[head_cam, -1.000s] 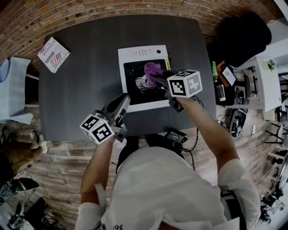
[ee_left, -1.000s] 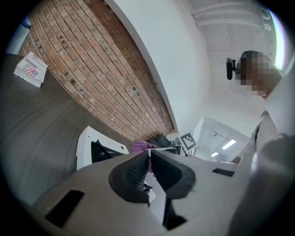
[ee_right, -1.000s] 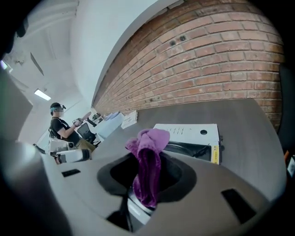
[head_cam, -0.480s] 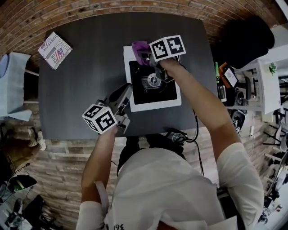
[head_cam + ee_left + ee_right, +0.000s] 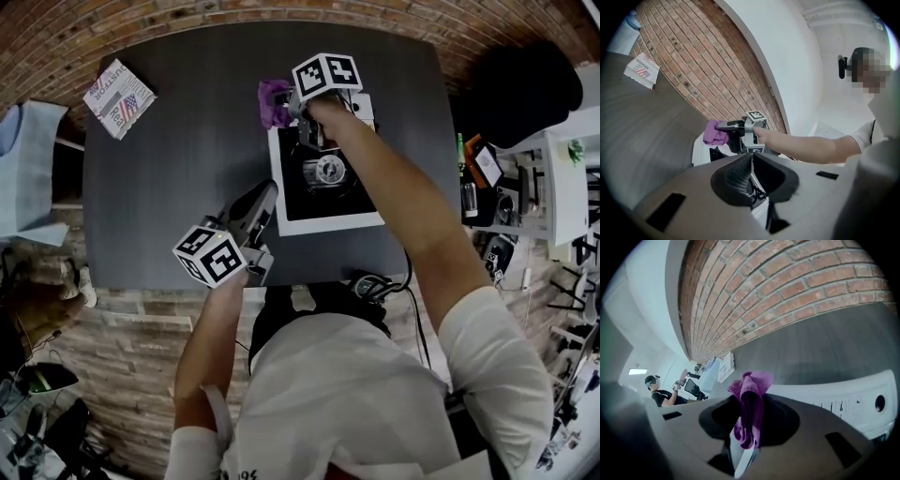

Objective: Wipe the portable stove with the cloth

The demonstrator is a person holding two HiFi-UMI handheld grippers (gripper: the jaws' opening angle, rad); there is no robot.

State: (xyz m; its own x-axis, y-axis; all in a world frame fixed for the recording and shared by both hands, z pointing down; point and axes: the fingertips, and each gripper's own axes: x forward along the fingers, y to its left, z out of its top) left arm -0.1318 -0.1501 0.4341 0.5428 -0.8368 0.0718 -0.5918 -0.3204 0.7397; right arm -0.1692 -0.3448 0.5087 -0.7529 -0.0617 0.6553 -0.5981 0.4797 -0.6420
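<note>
Your right claw (image 5: pixel 289 105) clamped the cloth (image 5: pixel 273 100), which bunched ahead of its tips over the far-left corner of the stove (image 5: pixel 328 223), likely to wipe that edge. Your left claw (image 5: pixel 258 202) sat closed on nothing, just short of the stove, probably keeping clear.

Dark table (image 5: pixel 178 187), white portable stove (image 5: pixel 323 223) right of centre, printed packet (image 5: pixel 118 92) at far-left corner
</note>
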